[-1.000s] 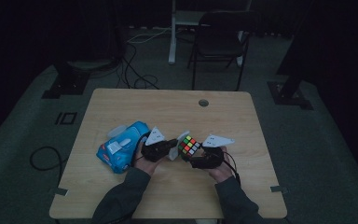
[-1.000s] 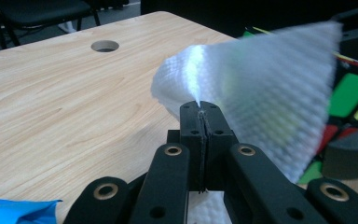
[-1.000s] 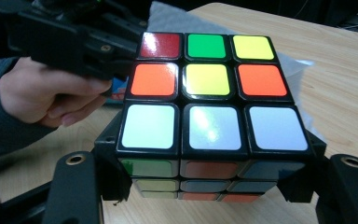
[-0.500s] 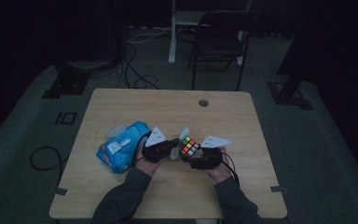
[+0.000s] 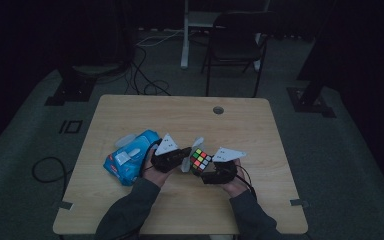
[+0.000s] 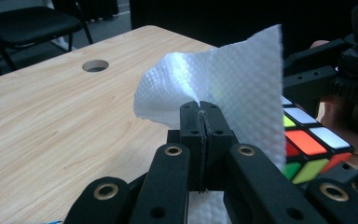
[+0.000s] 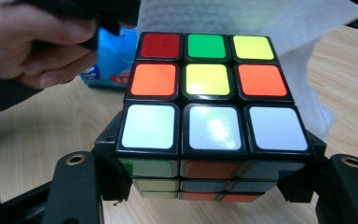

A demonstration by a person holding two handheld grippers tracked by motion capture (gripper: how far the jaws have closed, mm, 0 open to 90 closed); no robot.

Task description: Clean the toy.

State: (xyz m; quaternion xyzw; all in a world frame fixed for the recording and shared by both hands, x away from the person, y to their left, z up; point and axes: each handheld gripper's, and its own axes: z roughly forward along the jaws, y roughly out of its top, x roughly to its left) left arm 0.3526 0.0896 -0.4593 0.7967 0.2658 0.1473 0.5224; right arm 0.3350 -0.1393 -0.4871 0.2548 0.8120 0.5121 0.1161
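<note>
Since the earlier frames nothing has shifted: near the tabletop's front edge, the left hand-held gripper (image 6: 200, 116) pinches the tissue (image 6: 228, 79) against the cube (image 7: 205, 112) clamped by the right hand-held gripper (image 5: 211, 172), so wiping is judged in progress.

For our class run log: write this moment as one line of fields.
left gripper: shut on white paper towel | right gripper: shut on multicoloured puzzle cube | towel beside cube | surface: light wooden table
</note>
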